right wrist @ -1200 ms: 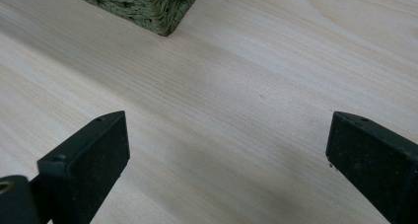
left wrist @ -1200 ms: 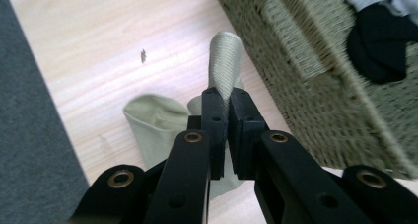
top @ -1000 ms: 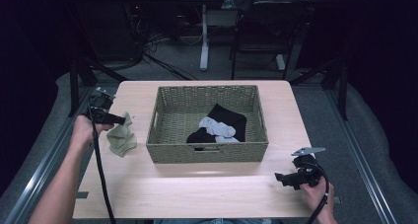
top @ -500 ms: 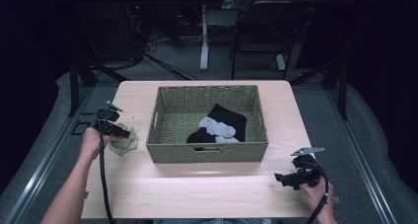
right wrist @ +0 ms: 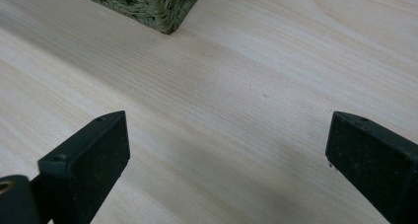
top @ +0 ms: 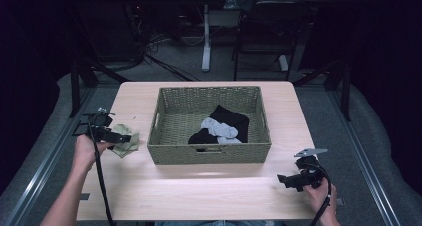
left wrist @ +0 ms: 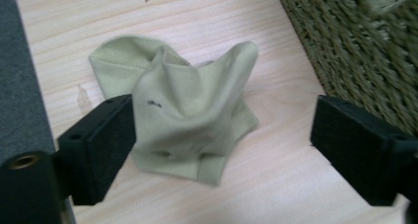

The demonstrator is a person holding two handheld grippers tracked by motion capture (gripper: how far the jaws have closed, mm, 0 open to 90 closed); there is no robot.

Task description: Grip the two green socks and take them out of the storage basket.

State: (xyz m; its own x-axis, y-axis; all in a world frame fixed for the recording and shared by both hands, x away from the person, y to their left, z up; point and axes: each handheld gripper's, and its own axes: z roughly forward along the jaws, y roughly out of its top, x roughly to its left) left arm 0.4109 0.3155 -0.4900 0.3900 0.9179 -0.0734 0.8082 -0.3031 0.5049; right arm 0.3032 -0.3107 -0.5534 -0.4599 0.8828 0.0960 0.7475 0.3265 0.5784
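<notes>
1. The step in hand looks like the release of a pale green sock (left wrist: 185, 113) on the tabletop (top: 209, 191), just to the left of the woven basket (top: 209, 154). The left gripper (top: 123, 138) has just been opening its jaws, and in the left gripper view they now stand wide apart with the sock between them. One jaw's inner face lies against the fabric's edge, but nothing is pinched.

2. The right gripper (top: 282, 179) rests low near the tabletop's front right corner, jaws spread wide over bare wood, holding nothing (a corner of the basket shows at the top of its own view).

3. Next move, as I judge it: draw the left gripper back and up, clear of the sock, without dragging the fabric that touches the one jaw. If the aim is to take out more, it would then reach over the rim for the socks in the basket (top: 219, 129), a black and a light grey tangle lying right of centre.

4. The sock itself is soft, crumpled knit. It stands up in a loose peak with folded ridges rather than lying flat, its cuff band turned toward the camera, and a small dark speck marks its front. It lies just beside the basket wall, not touching it as far as I can tell.
</notes>
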